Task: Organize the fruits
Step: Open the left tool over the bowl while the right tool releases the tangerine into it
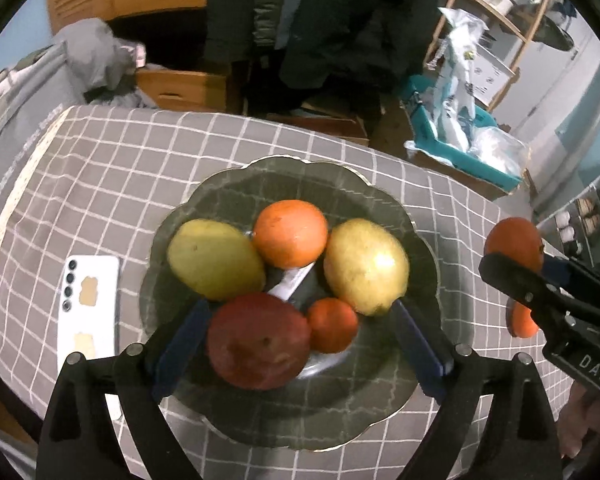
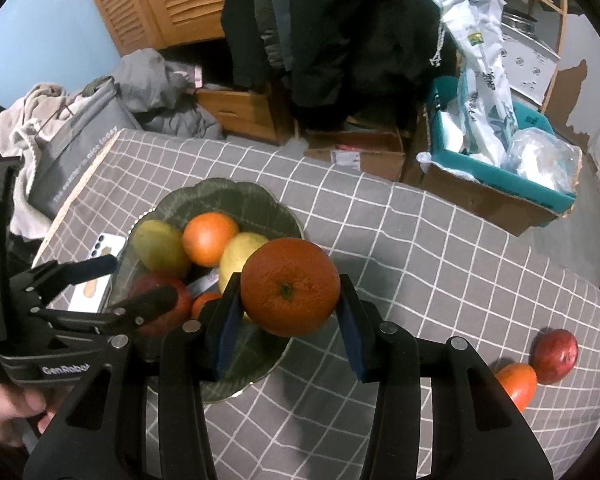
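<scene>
Plainly legible: "DAS" in white on the black body of the right tool (image 2: 290, 334), and "GenRobot" on the strap of the left tool (image 1: 298, 338). Printed along the grey bag (image 2: 80, 160) past the far bench corner: "The weather is nice today". Some green-and-yellow logo on the white sack (image 2: 480, 80) in the teal-lined carton, too small to read.

Right tool clamped by its blue pads on a large orange (image 2: 290, 288), dimpled skin, green stem scar facing the camera, held in the air above the near right rim of the plate (image 2: 236, 200). Left tool spread wide, pads pressing on nothing, a red apple (image 1: 256, 340) lying between its fingers on the plate.

Plate dark, glassy and translucent, scalloped at the rim, the cloth's grid showing through. On it: two yellow-green mangoes (image 1: 216, 260) (image 1: 366, 266), smooth and egg-shaped, a round orange (image 1: 290, 234) between them at the back, the mottled apple in front, a small tangerine (image 1: 332, 324) touching the apple's right side, and a pale knife-like blade (image 1: 292, 282) in the middle.

Bench cloth (image 2: 420, 260) grey with a white windowpane check. White phone (image 1: 90, 304) flat just left of the plate, four lenses in a column. Off to the right on the cloth, well apart from the plate: another orange (image 2: 516, 386) touching a second red apple (image 2: 556, 354).
</scene>
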